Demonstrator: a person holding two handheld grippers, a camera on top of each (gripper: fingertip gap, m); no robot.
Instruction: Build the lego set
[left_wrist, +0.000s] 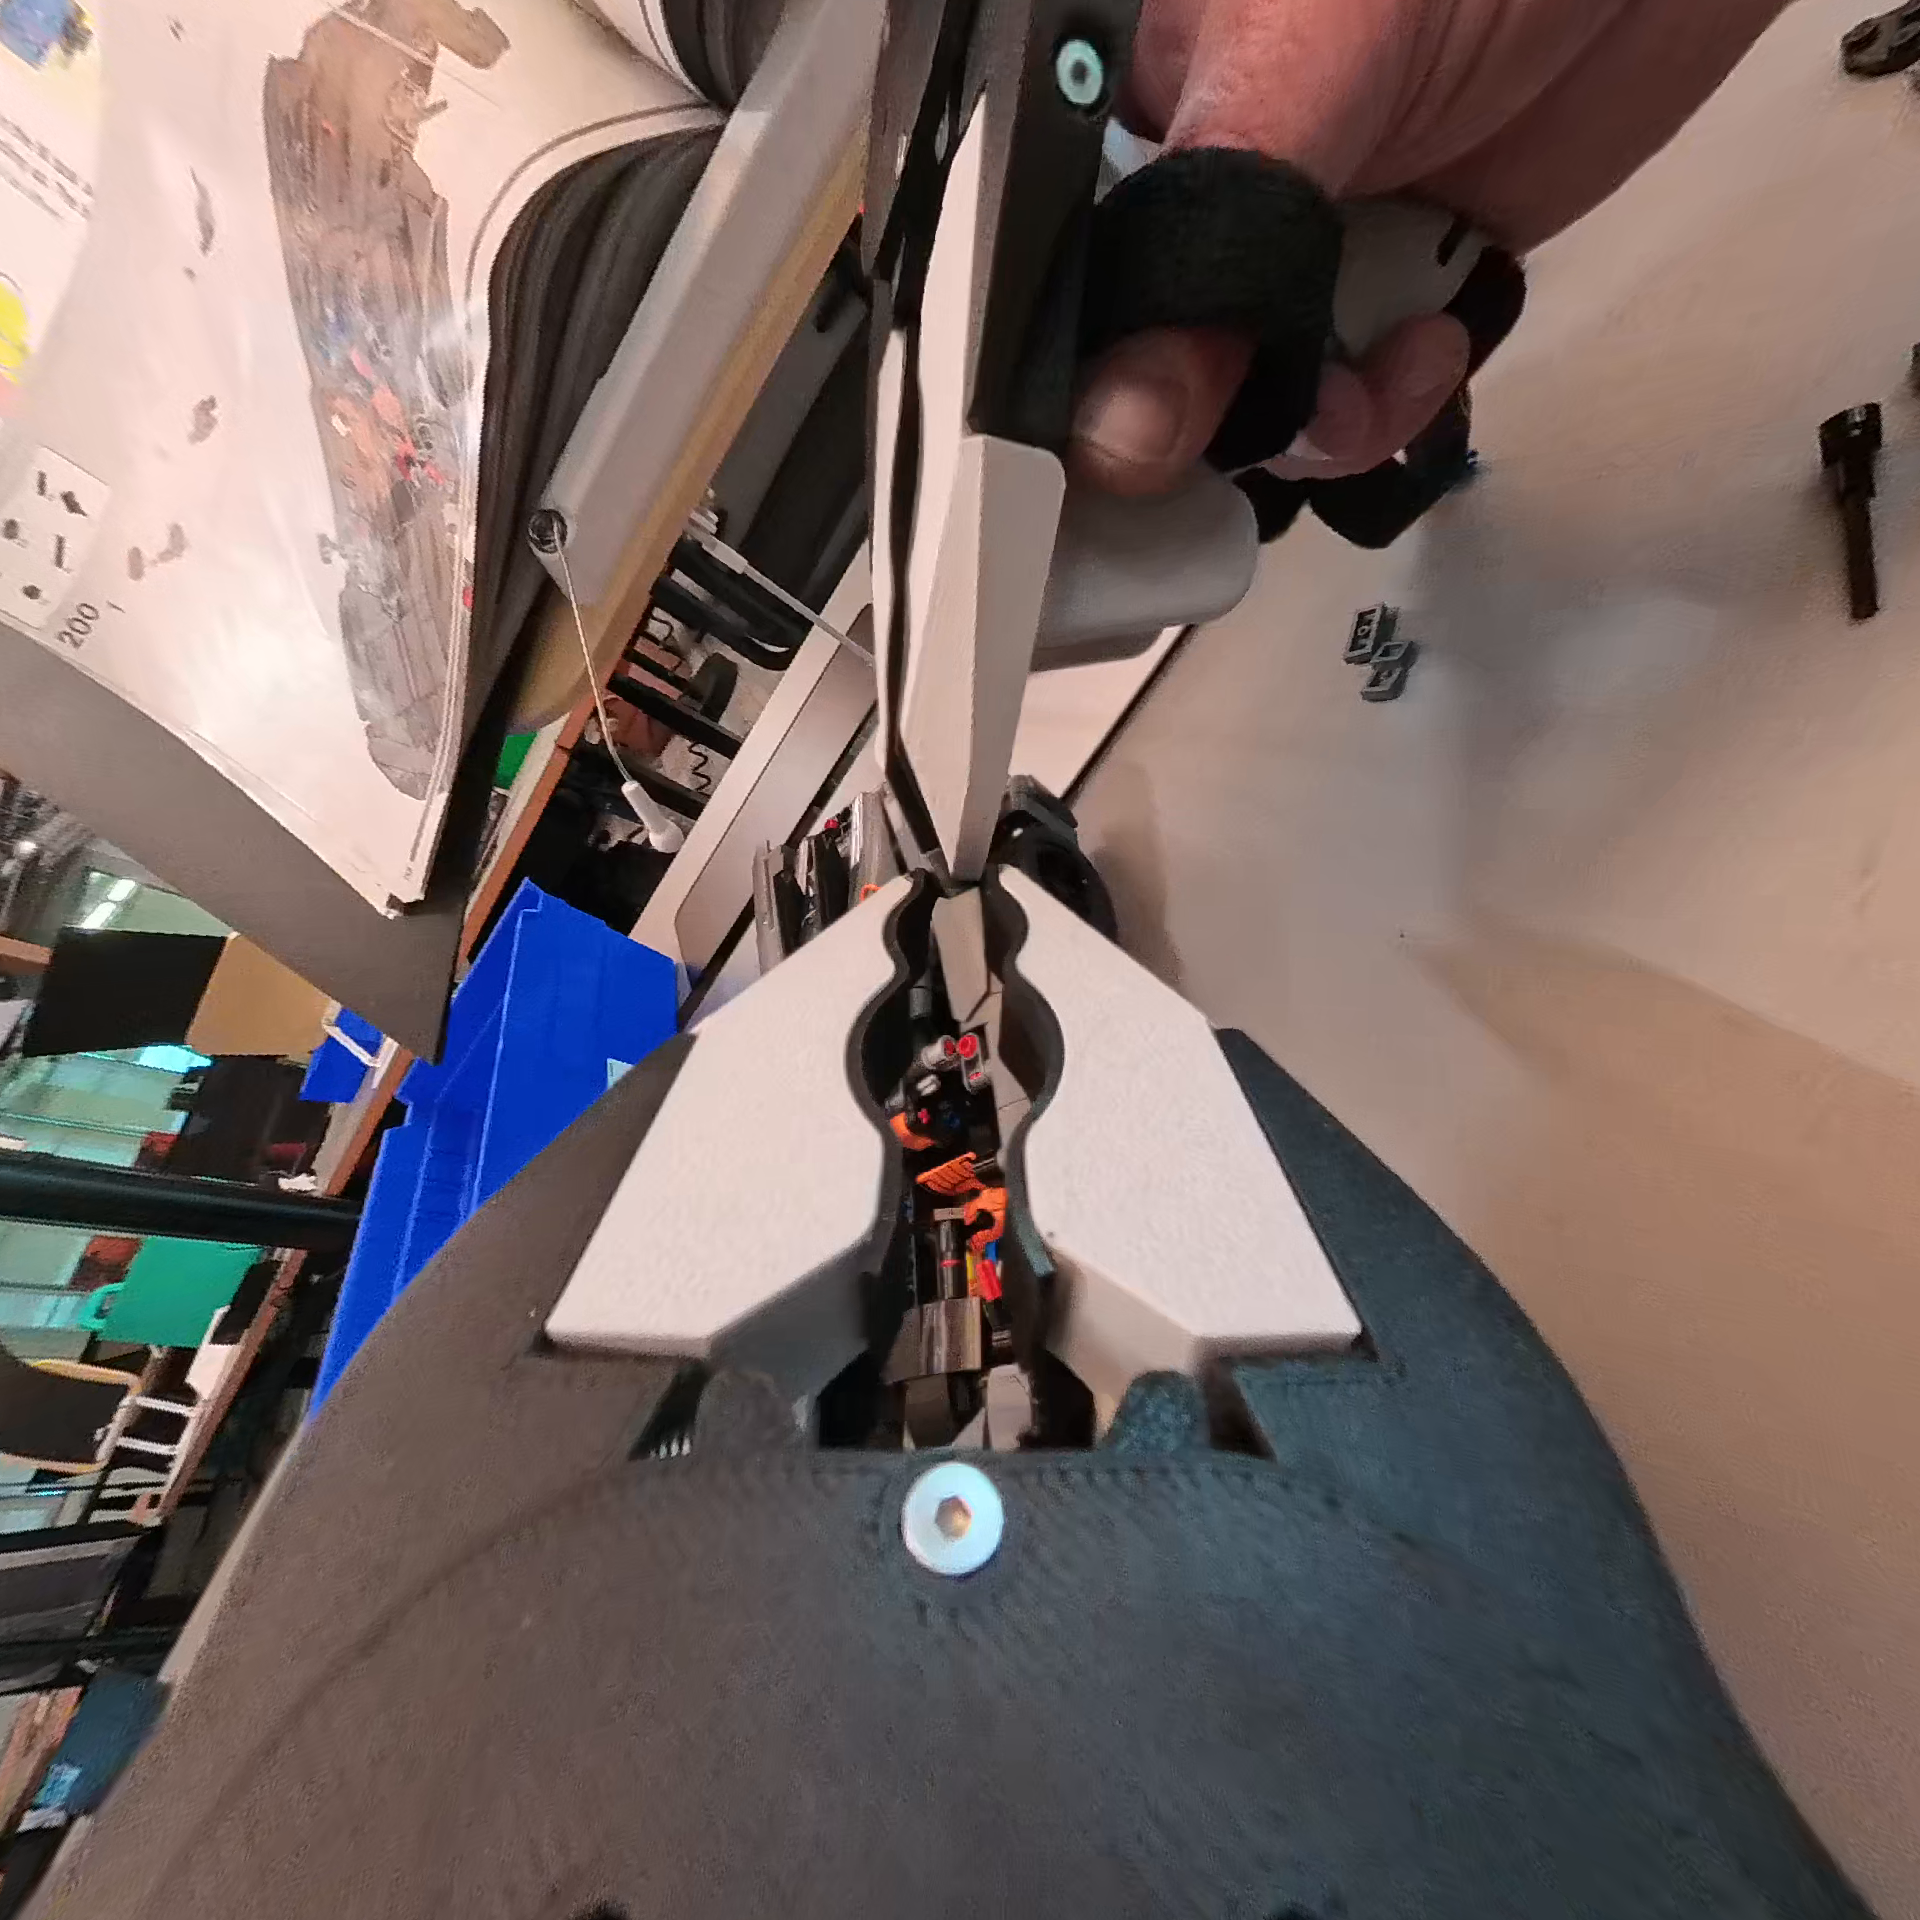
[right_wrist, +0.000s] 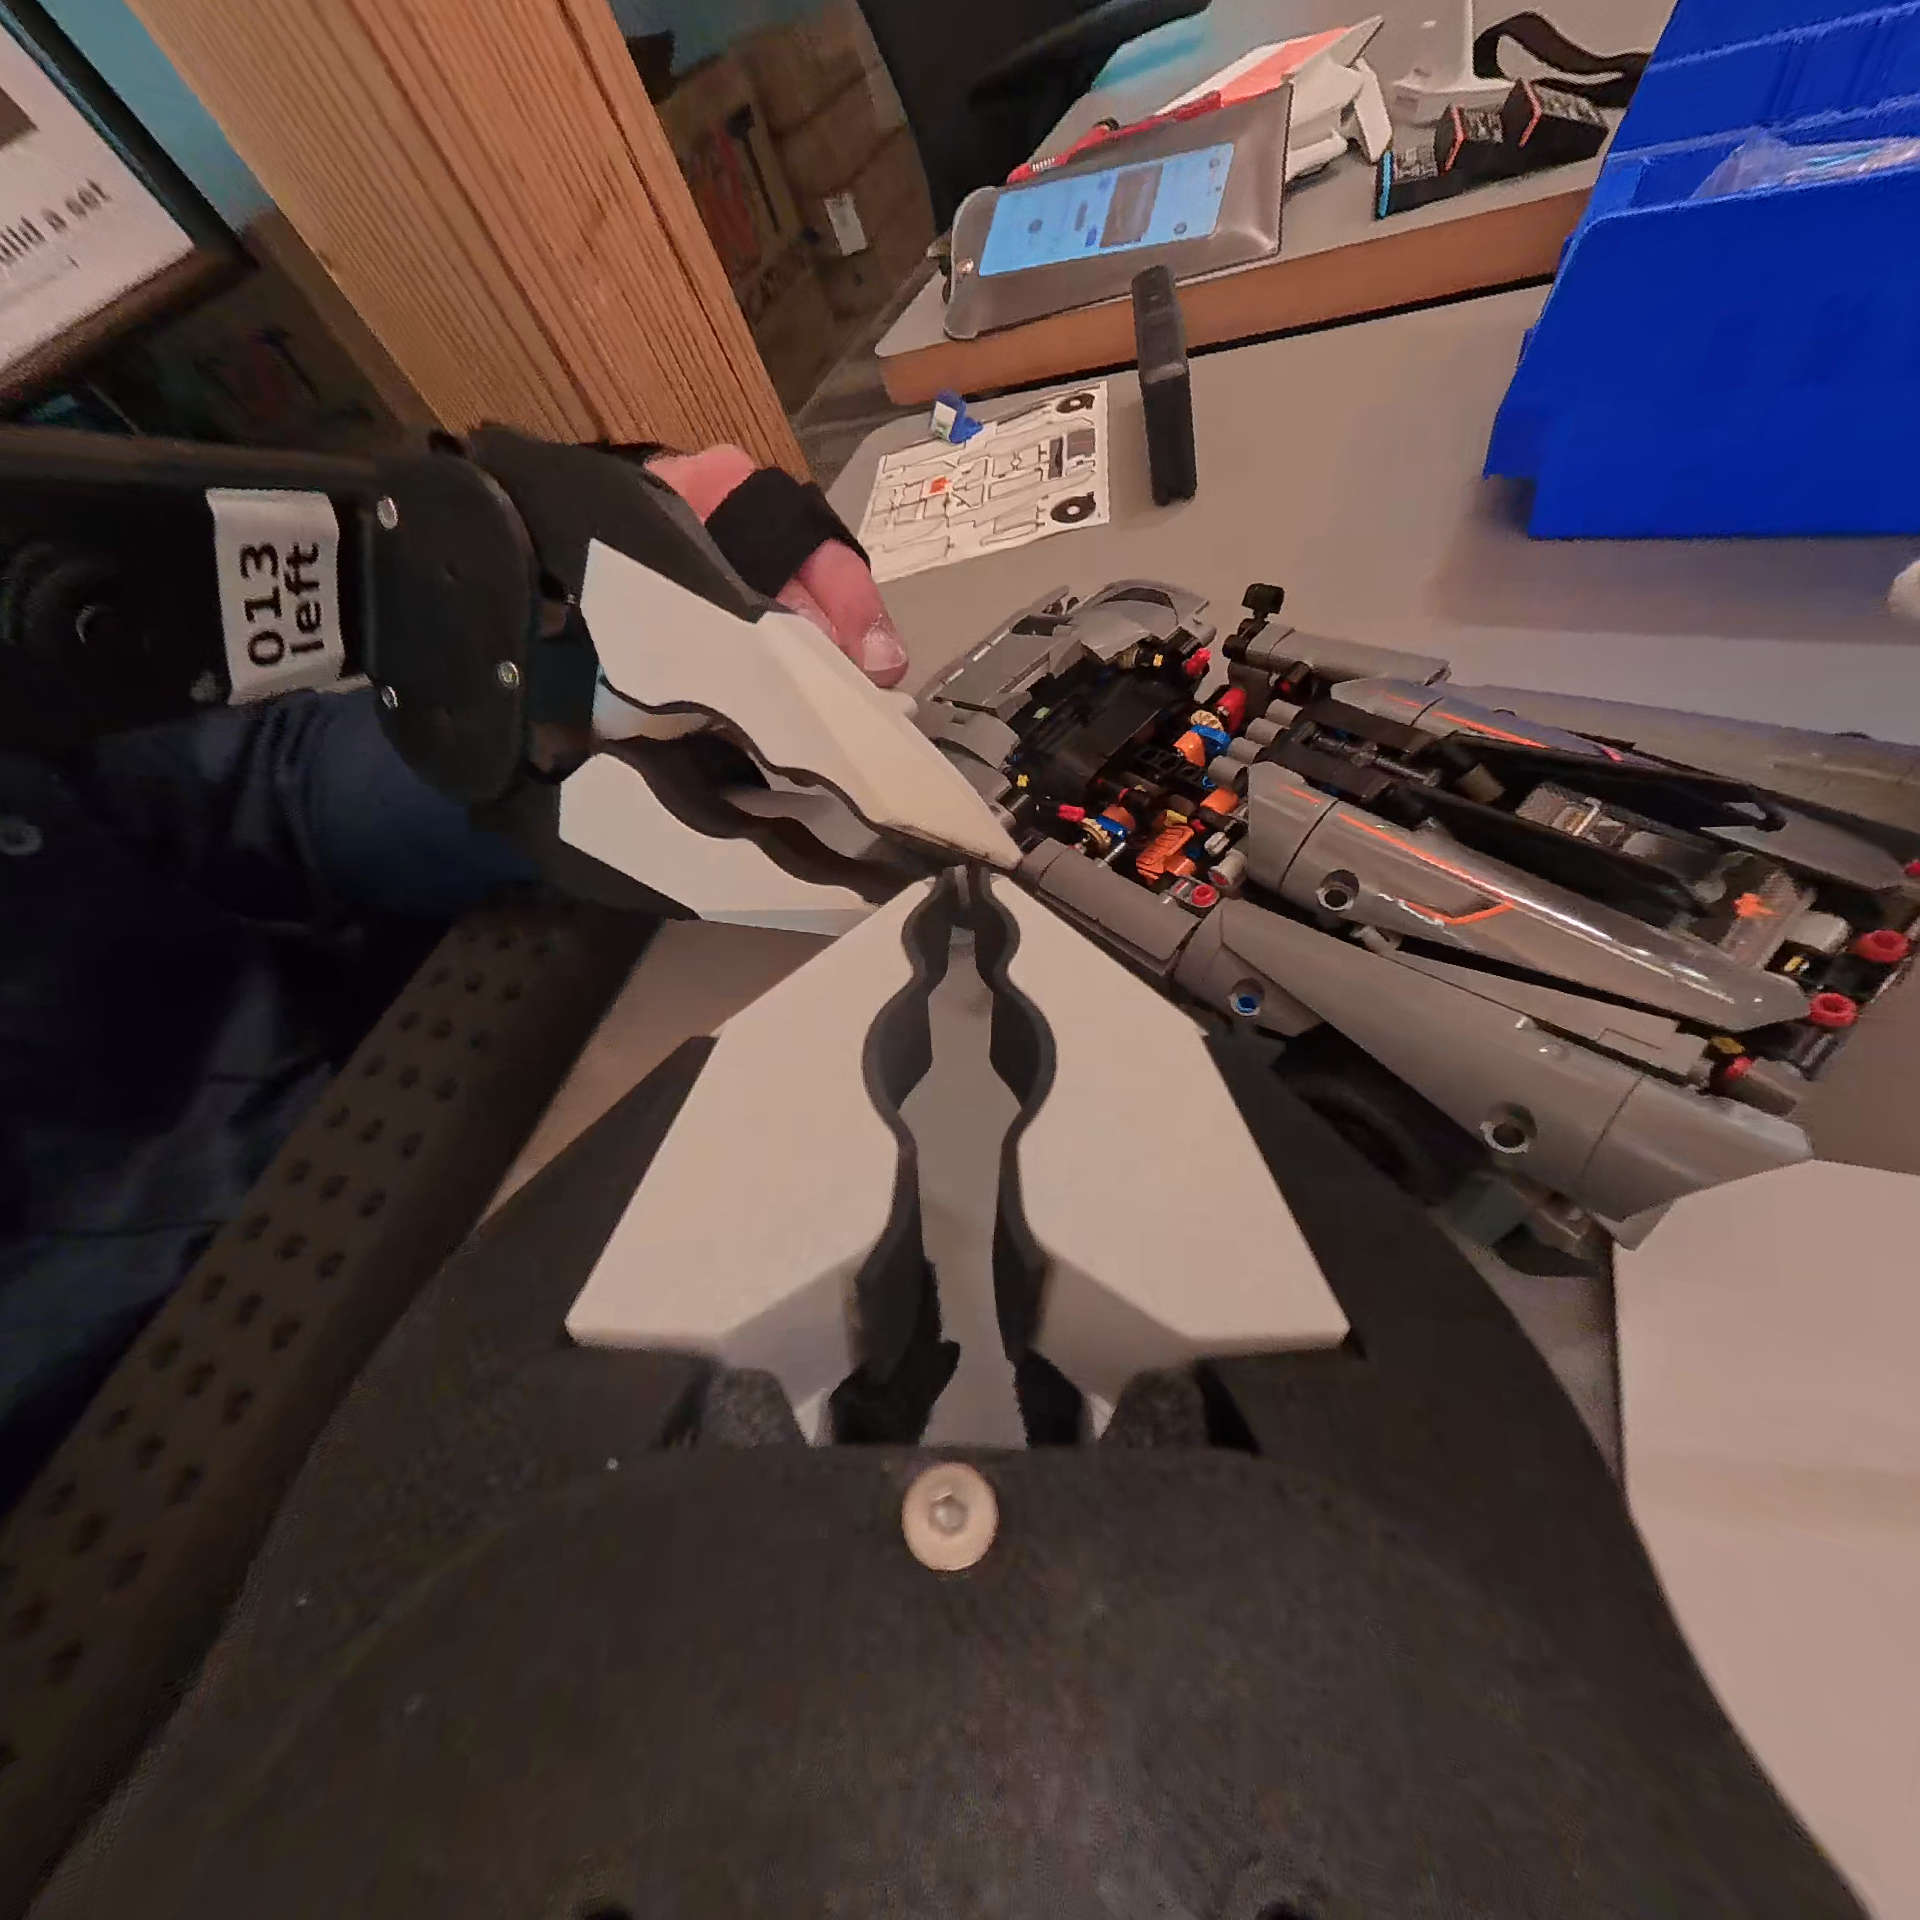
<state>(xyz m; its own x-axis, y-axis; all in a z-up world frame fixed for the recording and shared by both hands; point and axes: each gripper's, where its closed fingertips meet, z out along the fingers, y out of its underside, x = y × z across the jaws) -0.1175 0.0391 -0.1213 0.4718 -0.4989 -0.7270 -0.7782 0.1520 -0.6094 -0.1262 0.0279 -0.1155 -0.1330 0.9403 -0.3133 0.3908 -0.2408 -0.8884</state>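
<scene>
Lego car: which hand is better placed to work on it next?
Left, probably. The left gripper points straight along the Lego car's open middle, visible between its fingers. The right gripper only meets the car's corner, aimed past it.

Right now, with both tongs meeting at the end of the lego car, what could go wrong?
1. Both tongs, left and right, crowd one small spot on the grey lego car; they may knock each other and slip.
2. Pushing there could pop off nearby small orange and red pieces.
3. The car could slide across the table.
</scene>
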